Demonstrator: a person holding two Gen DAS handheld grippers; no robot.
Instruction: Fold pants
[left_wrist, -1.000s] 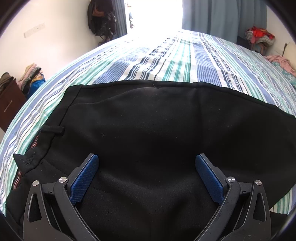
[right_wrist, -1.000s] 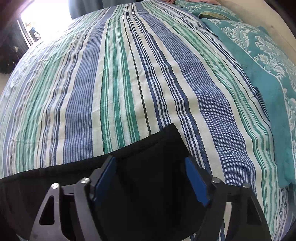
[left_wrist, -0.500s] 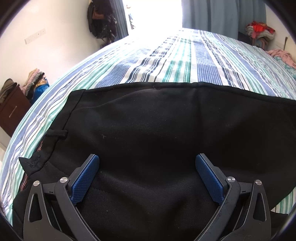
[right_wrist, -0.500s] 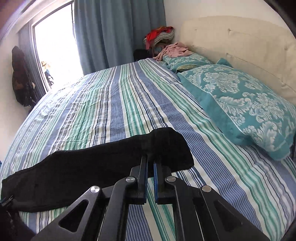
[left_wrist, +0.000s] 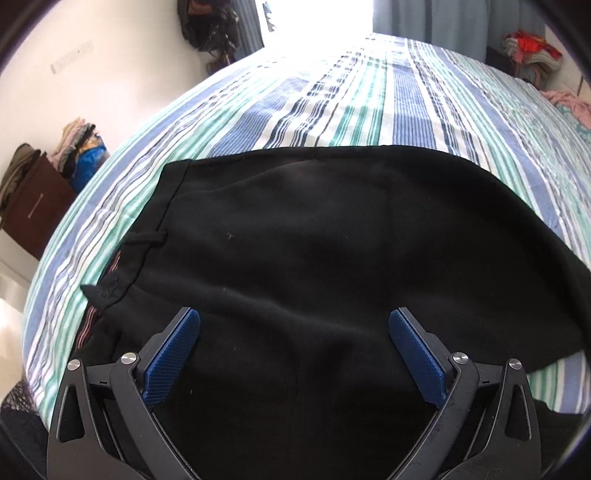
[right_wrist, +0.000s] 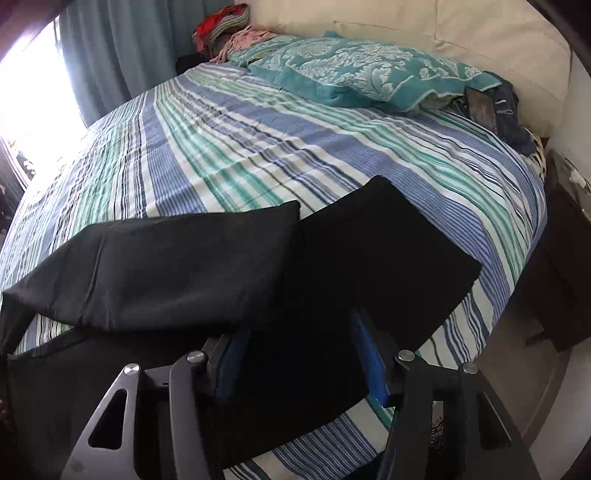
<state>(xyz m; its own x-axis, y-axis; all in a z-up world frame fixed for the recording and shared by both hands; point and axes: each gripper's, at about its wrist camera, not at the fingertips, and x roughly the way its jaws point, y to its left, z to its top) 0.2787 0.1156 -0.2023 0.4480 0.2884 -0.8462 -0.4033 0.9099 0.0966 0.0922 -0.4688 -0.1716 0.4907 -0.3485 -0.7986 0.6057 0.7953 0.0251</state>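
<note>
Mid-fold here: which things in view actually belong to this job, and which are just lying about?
Job:
- pants, black, spread on the bed
- left gripper, open over the pants
- right gripper, open, pants cloth between its fingers

Lying about:
- teal pillow
- clothes heap by the curtain
- dark clothes beside the pillow

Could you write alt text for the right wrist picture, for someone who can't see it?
Black pants lie on a striped bed, both leg ends side by side. The right gripper, open, straddles the near fabric. A teal pillow lies behind.
</note>
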